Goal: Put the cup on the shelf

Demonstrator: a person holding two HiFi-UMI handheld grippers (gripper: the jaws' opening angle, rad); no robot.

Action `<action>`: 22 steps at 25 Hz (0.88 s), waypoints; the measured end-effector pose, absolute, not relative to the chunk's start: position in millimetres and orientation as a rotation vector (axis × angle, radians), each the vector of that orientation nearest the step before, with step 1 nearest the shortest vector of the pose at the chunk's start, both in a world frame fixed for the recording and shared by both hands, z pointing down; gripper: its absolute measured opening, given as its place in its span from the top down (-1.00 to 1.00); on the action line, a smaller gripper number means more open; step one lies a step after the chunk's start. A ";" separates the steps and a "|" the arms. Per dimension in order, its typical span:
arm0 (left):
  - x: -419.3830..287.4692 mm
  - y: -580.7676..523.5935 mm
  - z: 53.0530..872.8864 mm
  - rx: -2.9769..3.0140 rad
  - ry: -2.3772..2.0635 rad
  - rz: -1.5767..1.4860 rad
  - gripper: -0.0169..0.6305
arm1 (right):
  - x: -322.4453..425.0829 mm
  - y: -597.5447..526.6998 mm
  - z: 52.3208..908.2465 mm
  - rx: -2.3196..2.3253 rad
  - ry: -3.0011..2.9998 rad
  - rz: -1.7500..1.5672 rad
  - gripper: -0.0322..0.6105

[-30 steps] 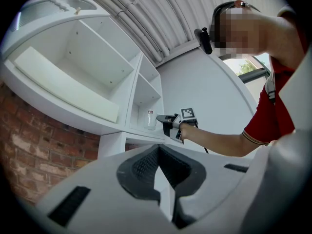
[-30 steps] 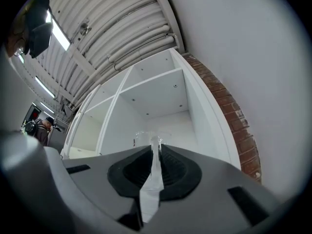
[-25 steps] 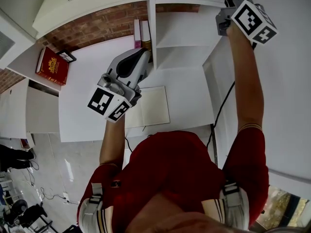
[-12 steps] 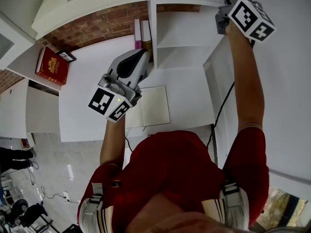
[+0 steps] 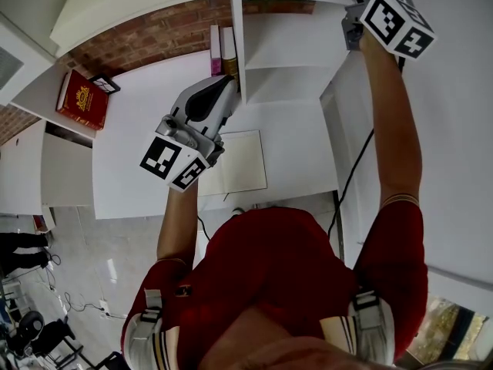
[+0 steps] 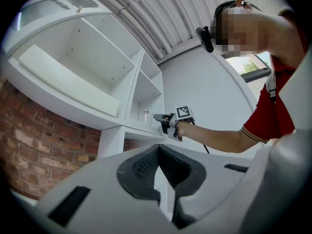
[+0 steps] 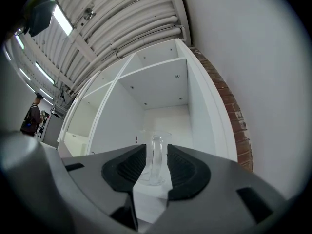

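Red book [image 5: 83, 99], white notebook [image 5: 243, 164] on desk [image 5: 131, 145], upright books [image 5: 222, 48], brick wall [image 5: 154, 37], black cable [image 5: 348, 179]

The right gripper [image 7: 156, 155] has begun releasing the cup [image 7: 154, 177].

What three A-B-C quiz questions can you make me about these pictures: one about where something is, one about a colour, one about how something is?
1. Where does the clear glass cup stand?
A. on the floor
B. inside the white shelf
C. on a chair

2. What colour is the hardcover book with the gold emblem, lying at the left of the head view?
A. blue
B. green
C. red

3. How are the left gripper's jaws?
A. together, with nothing between them
B. clamped on a cup
C. clamped on a book

Answers:
1 B, because the right gripper view shows the cup resting on the floor of a shelf compartment.
2 C, because its cover is plainly red.
3 A, because the left gripper view shows the pads meeting at their tips with nothing there.
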State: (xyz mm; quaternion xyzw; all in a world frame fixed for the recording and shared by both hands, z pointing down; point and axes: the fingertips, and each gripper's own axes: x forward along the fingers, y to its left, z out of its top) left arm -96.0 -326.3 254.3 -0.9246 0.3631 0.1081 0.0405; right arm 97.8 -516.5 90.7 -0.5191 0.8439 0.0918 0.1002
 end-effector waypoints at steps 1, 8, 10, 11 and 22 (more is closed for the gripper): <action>-95.6 -324.1 253.8 -2.831 1.115 0.330 0.93 | 98.6 -512.6 90.2 -1.535 2.496 0.284 0.48; -87.9 -306.3 248.4 -2.816 1.123 0.333 0.93 | 101.9 -467.0 101.6 -1.493 2.535 0.335 0.47; -84.9 -302.0 246.5 -2.812 1.122 0.333 0.93 | 99.8 -449.0 109.2 -1.449 2.552 0.325 0.47; -83.2 -300.1 245.4 -2.811 1.121 0.334 0.93 | 98.2 -440.0 114.1 -1.426 2.563 0.316 0.47; -56.1 -286.0 234.4 -2.819 1.066 0.345 0.93 | 76.9 -352.5 178.0 -1.243 2.649 0.248 0.69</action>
